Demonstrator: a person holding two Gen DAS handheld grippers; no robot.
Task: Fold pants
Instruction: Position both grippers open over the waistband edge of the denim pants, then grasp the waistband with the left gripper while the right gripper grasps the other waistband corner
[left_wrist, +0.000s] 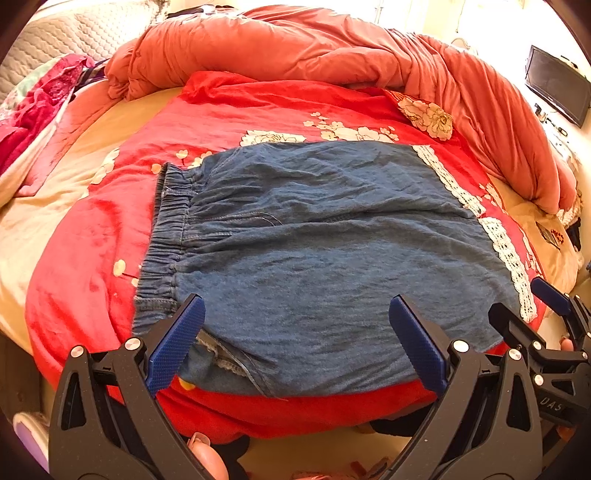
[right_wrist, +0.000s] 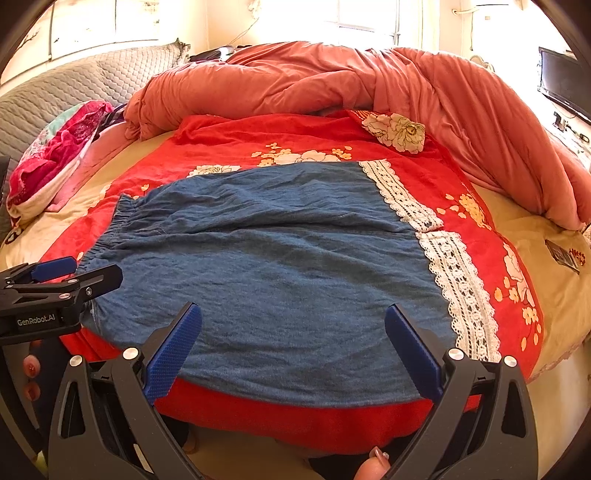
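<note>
Blue denim pants (left_wrist: 314, 251) with an elastic waistband (left_wrist: 166, 236) on the left and white lace hems (left_wrist: 495, 236) on the right lie flat on a red floral blanket (left_wrist: 258, 110). They also show in the right wrist view (right_wrist: 280, 269), lace hem (right_wrist: 458, 280) to the right. My left gripper (left_wrist: 297, 310) is open over the pants' near edge, toward the waistband end. My right gripper (right_wrist: 293, 317) is open over the near edge toward the hem end. Each gripper shows in the other's view: the right one (left_wrist: 532, 299) and the left one (right_wrist: 85, 271).
A bunched salmon duvet (right_wrist: 332, 77) lies along the far and right side of the bed. A pink floral pillow (right_wrist: 55, 155) sits at the left by a grey quilted headboard (right_wrist: 74, 81). A dark screen (right_wrist: 565, 85) stands at the far right. The bed's front edge is just below the pants.
</note>
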